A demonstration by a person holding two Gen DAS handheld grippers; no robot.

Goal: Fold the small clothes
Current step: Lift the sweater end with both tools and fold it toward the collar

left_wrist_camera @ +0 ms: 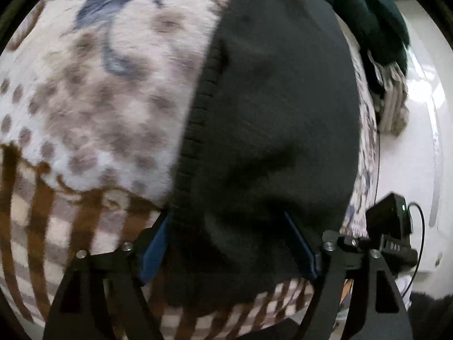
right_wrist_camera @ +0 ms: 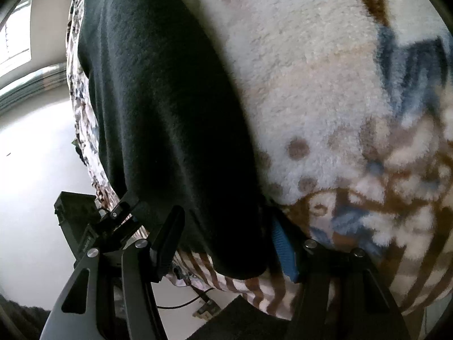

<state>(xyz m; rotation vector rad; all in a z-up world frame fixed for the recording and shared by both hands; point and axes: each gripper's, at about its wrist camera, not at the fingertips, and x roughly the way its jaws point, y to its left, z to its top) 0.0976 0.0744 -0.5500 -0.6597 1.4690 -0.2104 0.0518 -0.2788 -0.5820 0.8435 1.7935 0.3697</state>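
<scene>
Lying draped over a fluffy patterned blanket (left_wrist_camera: 93, 107), a black knit garment (left_wrist_camera: 271, 130) fills the space straight ahead of both hand-held grippers. In the left wrist view, the left hand-held gripper (left_wrist_camera: 229, 246) has its blue-padded fingers (left_wrist_camera: 154, 252) spread wide, w/ the garment's near end sitting between them; its ribbed edge runs forward from the left finger. Whether the pads touch the cloth can't be told. To the right of this gripper, the other gripper's black body shows just beside it. Further ahead & right, a dark green cloth (left_wrist_camera: 376, 19) and a striped beige piece (left_wrist_camera: 393, 104) lie at the blanket's far edge.

In the right wrist view, the right hand-held gripper (right_wrist_camera: 229, 243) is also spread wide, the garment's (right_wrist_camera: 170, 113) near end hanging between its fingers (right_wrist_camera: 283, 246) and stretching ahead & left. The blanket (right_wrist_camera: 325, 85) lies ahead & right. A white floor (right_wrist_camera: 34, 155) shows to the left, below the blanket edge.
</scene>
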